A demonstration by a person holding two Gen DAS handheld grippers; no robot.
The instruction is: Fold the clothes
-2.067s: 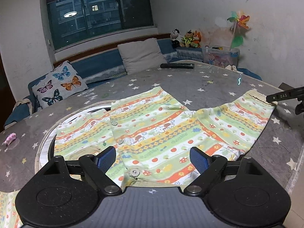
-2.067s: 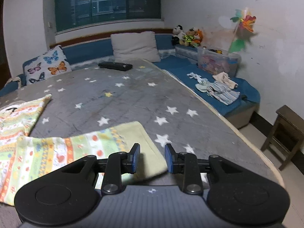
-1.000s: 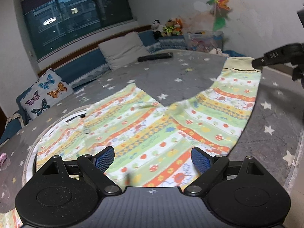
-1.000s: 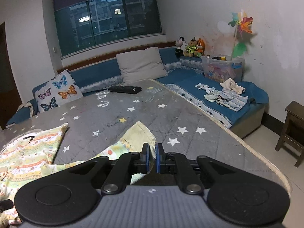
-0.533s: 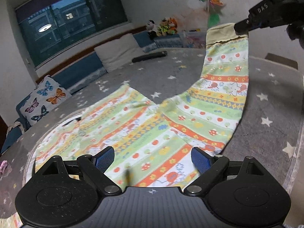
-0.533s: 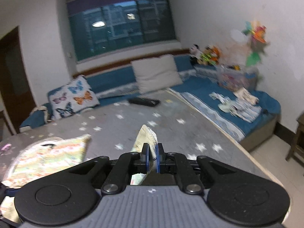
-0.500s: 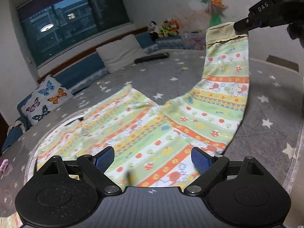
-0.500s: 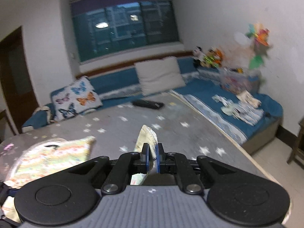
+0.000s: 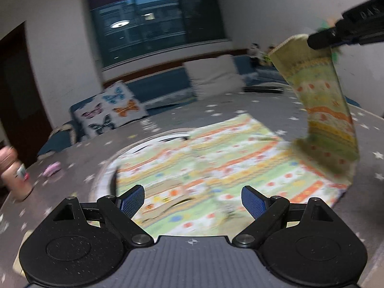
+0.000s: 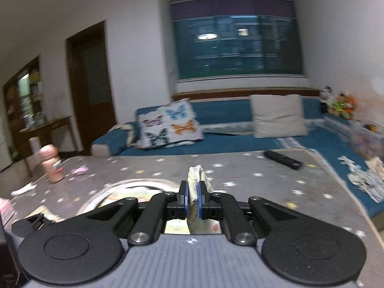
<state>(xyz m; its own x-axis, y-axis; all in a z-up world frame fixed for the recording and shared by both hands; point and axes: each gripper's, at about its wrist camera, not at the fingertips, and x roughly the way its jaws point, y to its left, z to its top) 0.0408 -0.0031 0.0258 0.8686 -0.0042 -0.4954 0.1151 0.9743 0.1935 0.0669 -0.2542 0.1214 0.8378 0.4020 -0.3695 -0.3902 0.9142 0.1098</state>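
1. landmark: the striped garment [image 9: 216,160] lies spread on the grey star-printed surface [image 9: 168,120], over a round white mat [image 9: 144,144]. all places below are given relative to this garment.

2. right claw [image 10: 192,200] – jaws closed on the cuff end [image 10: 196,175] of one long strip of the garment, a leg or a sleeve. in the left wrist view this strip [image 9: 324,110] rises steeply from the garment's right edge up to the claw at upper right; the cuff is well above the surface.

3. left claw [image 9: 192,198] – jaws wide, holding nothing. it hovers at the garment's near edge, with the blue pads [image 9: 133,198] framing the near hem.

4. governing relation:
   - the lifted strip's long axis runs up and away from the garment's right side, while the flat body extends to the left of that strip.
   - judgement: to lay a fold, the held cuff would travel leftward over the body. the right claw is the arm committed to this; the left claw is nearer the flat body and is placed to pin or take the near hem.

5. risk (judgement): the fabric is limp – the body may drag along if it is not restrained.

6. other items: a pink bottle [image 9: 14,175] stands far left of the garment and a dark remote [image 10: 283,159] lies beyond it. both are well apart from the fold path.

7. image note: both views are motion-blurred, so fine creases cannot be told.
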